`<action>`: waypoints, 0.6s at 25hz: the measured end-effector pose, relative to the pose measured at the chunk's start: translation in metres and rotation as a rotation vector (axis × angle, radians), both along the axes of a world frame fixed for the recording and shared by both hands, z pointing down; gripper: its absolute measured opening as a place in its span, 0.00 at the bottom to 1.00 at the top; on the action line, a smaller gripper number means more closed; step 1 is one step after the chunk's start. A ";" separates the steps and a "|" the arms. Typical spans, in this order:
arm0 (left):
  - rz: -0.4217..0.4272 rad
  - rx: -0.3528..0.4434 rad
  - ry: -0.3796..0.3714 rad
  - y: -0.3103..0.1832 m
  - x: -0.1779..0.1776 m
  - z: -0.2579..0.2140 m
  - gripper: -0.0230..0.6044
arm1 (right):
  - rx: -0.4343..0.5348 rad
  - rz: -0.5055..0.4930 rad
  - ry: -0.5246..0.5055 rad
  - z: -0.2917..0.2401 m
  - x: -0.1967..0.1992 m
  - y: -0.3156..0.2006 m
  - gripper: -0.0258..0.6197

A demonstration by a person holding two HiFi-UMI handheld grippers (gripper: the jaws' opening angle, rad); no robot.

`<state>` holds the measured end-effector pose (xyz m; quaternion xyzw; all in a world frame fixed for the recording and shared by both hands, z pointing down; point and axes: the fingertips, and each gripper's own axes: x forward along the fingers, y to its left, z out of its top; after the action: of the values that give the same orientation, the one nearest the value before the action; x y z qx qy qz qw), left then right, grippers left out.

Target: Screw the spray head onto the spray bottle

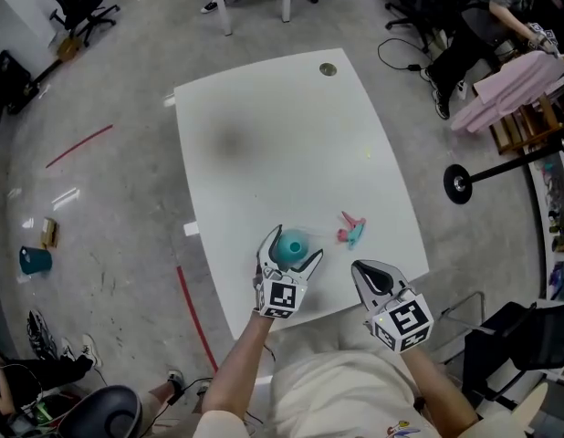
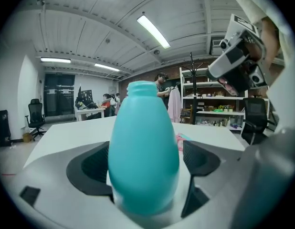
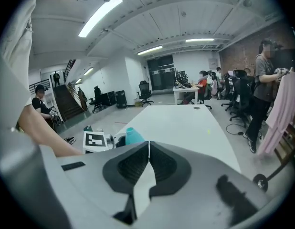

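The white, round-cornered table [image 1: 264, 135] carries a small pink-and-teal plastic spray head [image 1: 351, 229] lying near its front edge (just right of a teal egg-shaped plastic bottle [image 1: 290, 245]), with a small round dark grommet [image 1: 329, 69] set by its far edge.

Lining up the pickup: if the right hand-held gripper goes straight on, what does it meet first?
Probably the spray head lying on the table, or the table itself just short of it; depth is unclear.
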<state>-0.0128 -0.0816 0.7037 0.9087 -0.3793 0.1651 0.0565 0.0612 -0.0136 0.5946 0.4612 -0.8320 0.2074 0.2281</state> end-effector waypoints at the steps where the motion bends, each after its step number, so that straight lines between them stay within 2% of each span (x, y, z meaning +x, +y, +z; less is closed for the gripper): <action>1: 0.006 -0.010 0.004 0.001 0.001 0.002 0.79 | 0.000 -0.005 -0.004 0.006 -0.003 -0.003 0.05; 6: 0.012 -0.039 0.000 0.004 0.002 0.005 0.79 | -0.036 0.008 -0.009 0.039 -0.005 -0.010 0.05; 9: 0.017 -0.046 -0.021 0.002 0.004 0.007 0.70 | -0.051 0.017 -0.008 0.046 -0.004 -0.012 0.05; 15: 0.007 -0.053 -0.049 0.003 0.001 0.010 0.68 | -0.059 -0.004 0.014 0.053 -0.004 -0.008 0.05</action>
<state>-0.0117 -0.0788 0.7134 0.9037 -0.3731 0.1977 0.0707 0.0574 -0.0221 0.6480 0.4543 -0.8247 0.2280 0.2479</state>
